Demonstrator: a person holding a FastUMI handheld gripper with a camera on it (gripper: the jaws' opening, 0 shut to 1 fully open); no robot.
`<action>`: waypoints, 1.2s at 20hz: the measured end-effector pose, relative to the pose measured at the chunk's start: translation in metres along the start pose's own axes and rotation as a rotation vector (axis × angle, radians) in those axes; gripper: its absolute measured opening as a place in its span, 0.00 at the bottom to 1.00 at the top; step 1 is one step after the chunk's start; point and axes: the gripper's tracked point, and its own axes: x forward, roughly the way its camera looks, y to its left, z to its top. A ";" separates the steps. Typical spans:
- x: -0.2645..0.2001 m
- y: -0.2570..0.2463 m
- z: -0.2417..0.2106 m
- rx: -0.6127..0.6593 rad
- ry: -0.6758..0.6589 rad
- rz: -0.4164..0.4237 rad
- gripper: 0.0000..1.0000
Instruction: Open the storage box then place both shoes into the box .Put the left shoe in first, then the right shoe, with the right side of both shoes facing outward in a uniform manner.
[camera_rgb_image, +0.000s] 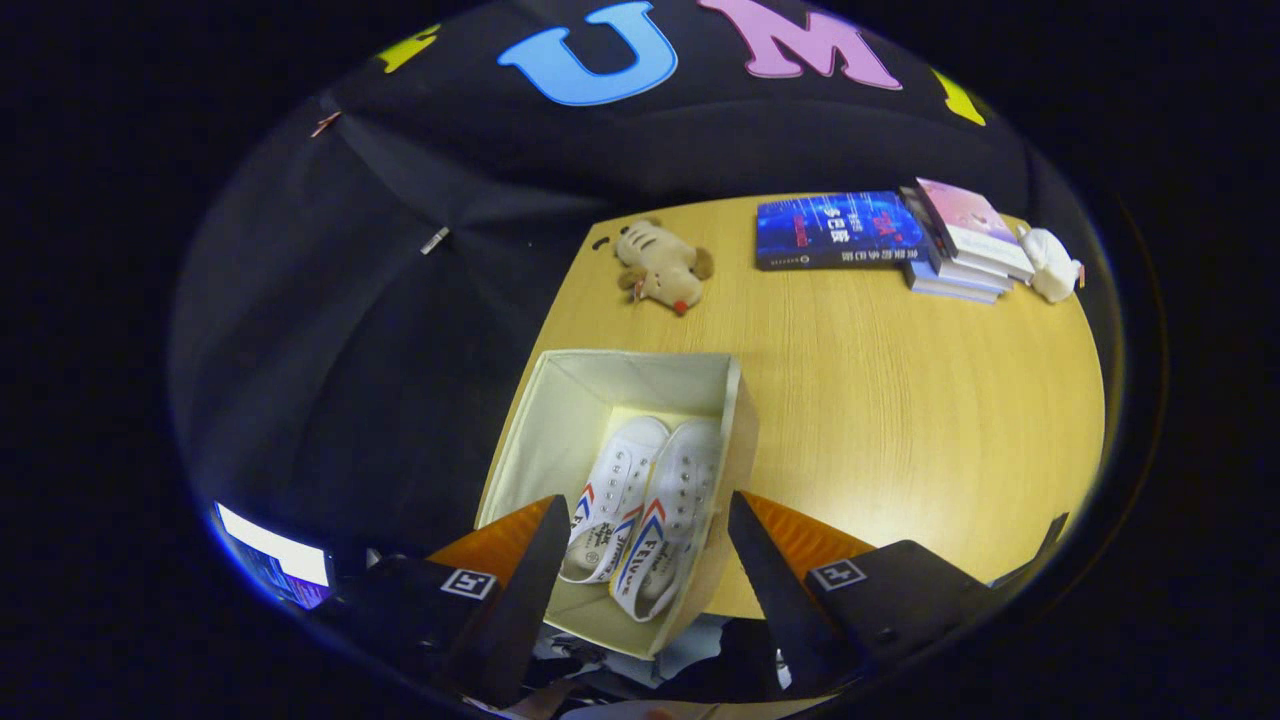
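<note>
An open cream storage box stands at the near left corner of the wooden table. Two white canvas shoes lie on their sides inside it, close together. One shoe is toward the box's left, the other shoe leans against the right wall. Both show red and blue stripes. My gripper hovers above the box, open, with nothing between its fingers. Its left fingertip and right fingertip frame the shoes from above.
A plush tiger toy lies beyond the box. A blue book and a stack of books rest at the far side, with a white plush toy beside them. A lit screen glows low to the left, off the table.
</note>
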 end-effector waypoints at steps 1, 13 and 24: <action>-0.012 -0.008 0.009 -0.038 -0.048 0.001 0.98; -0.167 -0.190 0.118 -0.292 -0.575 -0.213 0.99; -0.277 -0.324 0.133 -0.332 -0.731 -0.430 0.96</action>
